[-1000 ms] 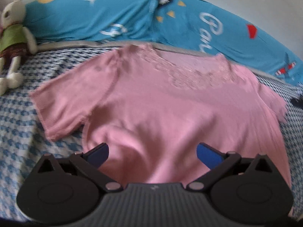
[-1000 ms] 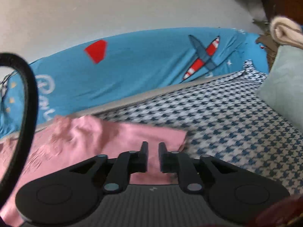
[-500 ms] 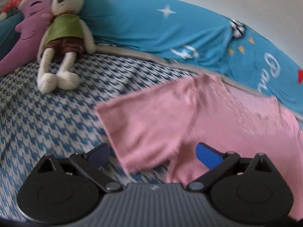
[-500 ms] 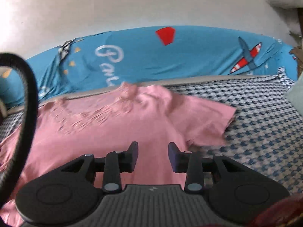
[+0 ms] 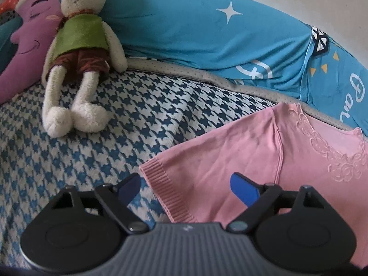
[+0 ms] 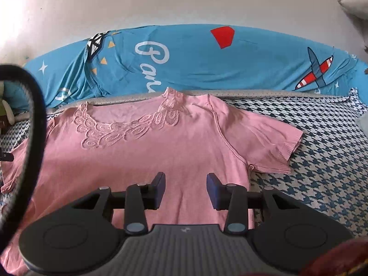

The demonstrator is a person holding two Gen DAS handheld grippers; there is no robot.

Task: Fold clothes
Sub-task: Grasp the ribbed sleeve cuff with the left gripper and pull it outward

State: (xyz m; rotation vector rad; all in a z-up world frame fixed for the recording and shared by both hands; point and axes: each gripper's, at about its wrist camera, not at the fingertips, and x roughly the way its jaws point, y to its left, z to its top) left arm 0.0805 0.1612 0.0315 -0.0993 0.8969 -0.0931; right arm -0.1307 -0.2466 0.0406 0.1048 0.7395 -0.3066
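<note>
The left claw (image 5: 186, 189) hovers over the outer end of one short sleeve of the pink shirt (image 5: 264, 161). Its jaws stand wide and are closing; the ribbed sleeve cuff (image 5: 169, 193) lies in the gap between them, nearer the left finger, and neither blue pad presses on the cloth. The left pad is over the checked blanket (image 5: 115, 124), the right pad over the sleeve itself.

The right claw (image 6: 185, 189) hangs above the lower body of the same shirt, near its side seam. Its jaws are partly spread and opening, with flat pink fabric seen through the gap and nothing pinched. A black cable (image 6: 34, 124) curves down the left edge of that view.

The shirt lies spread face up on the blanket, its lace collar (image 6: 128, 126) pointing away from both claws and its other sleeve (image 6: 269, 142) stretched out to the right of the right claw, the cuff a little crumpled.

Farther off, left of the shirt, a plush rabbit (image 5: 80, 53) in a green top lies on the blanket, leaning against a purple moon cushion (image 5: 25, 41). Behind everything a long blue quilt (image 6: 207, 64) with stars, letters and an aeroplane runs along the pale wall (image 6: 161, 0)
</note>
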